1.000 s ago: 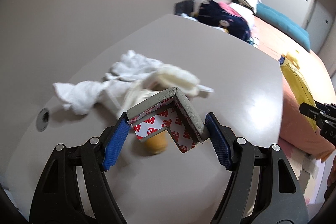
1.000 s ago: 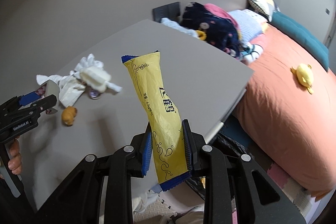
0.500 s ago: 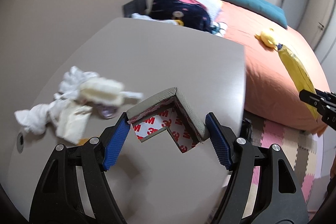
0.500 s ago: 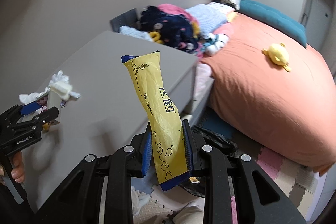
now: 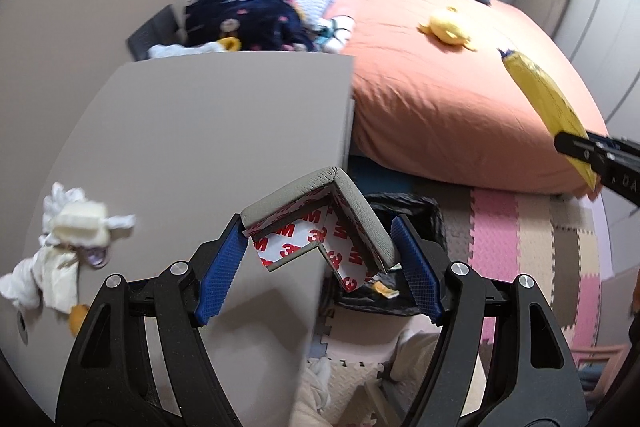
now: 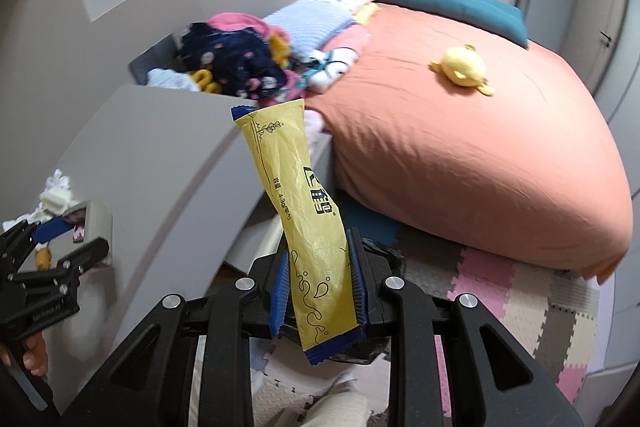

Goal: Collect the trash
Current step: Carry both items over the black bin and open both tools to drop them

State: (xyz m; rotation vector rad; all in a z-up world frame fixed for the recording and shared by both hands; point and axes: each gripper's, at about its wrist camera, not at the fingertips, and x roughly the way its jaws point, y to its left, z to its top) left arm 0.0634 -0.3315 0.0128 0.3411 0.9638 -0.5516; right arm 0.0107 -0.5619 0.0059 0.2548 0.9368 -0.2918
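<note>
My left gripper (image 5: 320,247) is shut on a grey foam corner guard (image 5: 352,199) with red-and-white tape backing. It hangs over the table's right edge, just above a black-bagged trash bin (image 5: 416,205) on the floor. My right gripper (image 6: 318,267) is shut on a long yellow sachet wrapper (image 6: 296,179), which stands upright between the blue pads. The black bin bag (image 6: 384,253) shows just behind those fingers, mostly hidden. Each gripper appears in the other's view: right gripper (image 5: 600,155), left gripper (image 6: 68,239). Crumpled white tissues (image 5: 76,227) and a small orange scrap (image 5: 76,315) lie on the table.
The grey table (image 5: 220,131) ends beside an orange bed (image 5: 460,99) with a yellow plush toy (image 5: 446,27). A pile of clothes (image 5: 248,15) sits behind the table. Pink and beige foam mats (image 5: 520,247) cover the floor. A person's fingers (image 6: 34,359) hold the left gripper's handle.
Both grippers have swung right, from over the table to its edge, each keeping its hold. The tissues have slid to the far left and the bin has come into view.
</note>
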